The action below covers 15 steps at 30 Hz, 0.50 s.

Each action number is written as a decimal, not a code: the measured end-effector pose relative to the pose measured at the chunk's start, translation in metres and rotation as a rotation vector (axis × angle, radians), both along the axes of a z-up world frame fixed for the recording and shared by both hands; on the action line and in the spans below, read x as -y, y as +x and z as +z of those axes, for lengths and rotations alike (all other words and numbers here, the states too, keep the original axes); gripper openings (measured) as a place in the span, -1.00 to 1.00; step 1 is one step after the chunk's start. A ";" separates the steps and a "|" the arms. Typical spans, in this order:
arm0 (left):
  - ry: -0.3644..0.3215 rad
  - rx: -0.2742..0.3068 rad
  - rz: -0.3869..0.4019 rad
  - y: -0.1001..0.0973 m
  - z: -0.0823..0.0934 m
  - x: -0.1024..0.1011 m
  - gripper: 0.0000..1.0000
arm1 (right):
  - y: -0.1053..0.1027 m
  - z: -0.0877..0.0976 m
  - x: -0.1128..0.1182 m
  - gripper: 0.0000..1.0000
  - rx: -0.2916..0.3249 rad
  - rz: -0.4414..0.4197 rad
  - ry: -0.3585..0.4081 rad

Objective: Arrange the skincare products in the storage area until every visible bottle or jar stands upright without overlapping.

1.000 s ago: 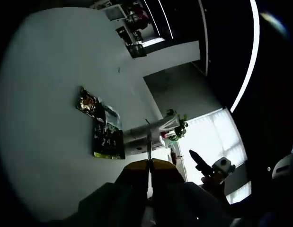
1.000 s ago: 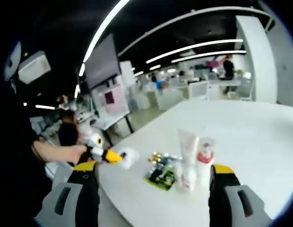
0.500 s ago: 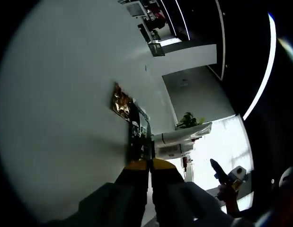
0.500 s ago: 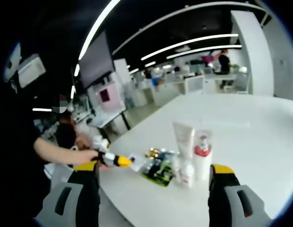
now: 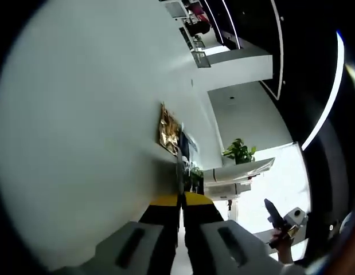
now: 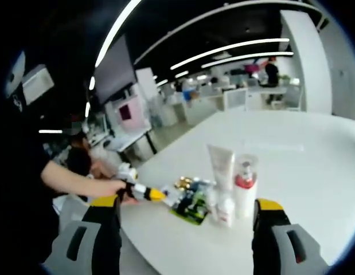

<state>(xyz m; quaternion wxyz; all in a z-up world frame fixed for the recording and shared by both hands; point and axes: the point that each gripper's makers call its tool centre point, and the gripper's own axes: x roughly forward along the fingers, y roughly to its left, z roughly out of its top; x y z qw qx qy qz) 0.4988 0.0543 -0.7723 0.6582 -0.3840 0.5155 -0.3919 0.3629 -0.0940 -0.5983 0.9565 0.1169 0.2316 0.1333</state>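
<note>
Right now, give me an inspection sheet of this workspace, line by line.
Surface: large white round table, mostly bare.
Job's things: tall white tube and clear pump bottle with red collar standing upright, close together; small white bottle in front of them.
Clutter: flat dark green packets and a gold foil packet lying on the table.
Grippers: left gripper jaws together, its yellow tip reaching the packets; right gripper jaws wide apart, holding nothing.
Cables: nothing seen.
Surroundings: open office with desks, ceiling light strips, potted plant.

An open-plan office: rows of desks [image 6: 234, 100] under long ceiling light strips [image 6: 234, 48], with a potted plant [image 5: 239, 152]
</note>
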 end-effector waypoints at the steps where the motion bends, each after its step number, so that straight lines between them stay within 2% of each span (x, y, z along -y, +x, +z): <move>1: 0.005 -0.005 0.002 0.000 -0.001 -0.001 -1.00 | 0.000 -0.001 0.000 0.96 -0.001 -0.001 0.003; 7: 0.025 -0.022 -0.010 -0.001 -0.005 -0.002 -1.00 | 0.001 -0.004 -0.001 0.95 -0.011 0.005 0.000; 15: 0.067 0.014 -0.036 0.002 -0.005 -0.006 -1.00 | 0.002 -0.004 -0.003 0.94 -0.013 0.009 0.008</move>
